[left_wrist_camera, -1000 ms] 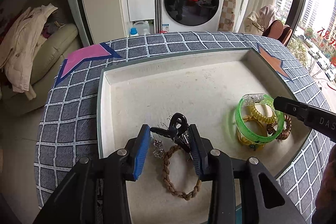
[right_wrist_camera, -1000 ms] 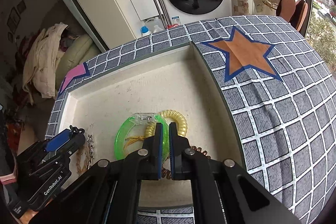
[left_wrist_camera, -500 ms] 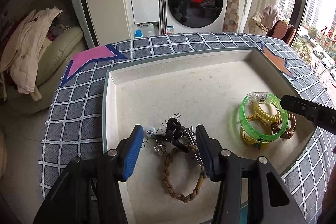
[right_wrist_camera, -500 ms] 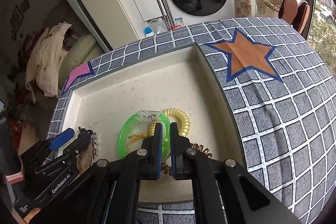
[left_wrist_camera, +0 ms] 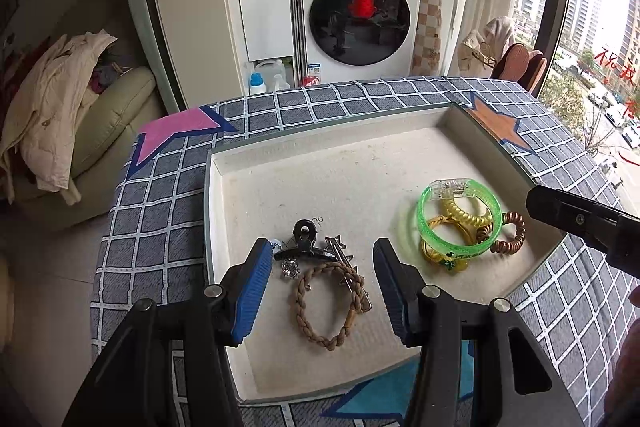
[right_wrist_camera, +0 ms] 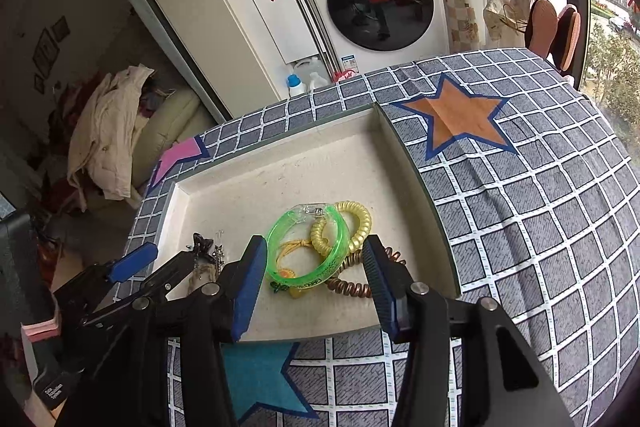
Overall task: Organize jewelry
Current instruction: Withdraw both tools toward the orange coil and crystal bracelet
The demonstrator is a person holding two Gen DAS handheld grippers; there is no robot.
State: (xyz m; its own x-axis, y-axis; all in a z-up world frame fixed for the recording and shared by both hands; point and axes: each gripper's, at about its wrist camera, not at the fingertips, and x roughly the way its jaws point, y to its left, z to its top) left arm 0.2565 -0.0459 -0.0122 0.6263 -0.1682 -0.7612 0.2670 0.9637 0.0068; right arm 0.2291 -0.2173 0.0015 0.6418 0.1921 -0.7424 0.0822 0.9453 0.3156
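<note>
Both grippers, left [left_wrist_camera: 318, 281] and right [right_wrist_camera: 314, 277], hang released (nothing held) above the shallow cream tray [left_wrist_camera: 340, 167]; next probably grasp the translucent green plastic bangle [right_wrist_camera: 308, 247]

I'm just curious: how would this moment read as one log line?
left gripper: open over braided bracelet | right gripper: open over green bangle | tray: two piles

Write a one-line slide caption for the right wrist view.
Open right hand-held gripper poised over green bangle and coil hair ties in the tray.
</note>
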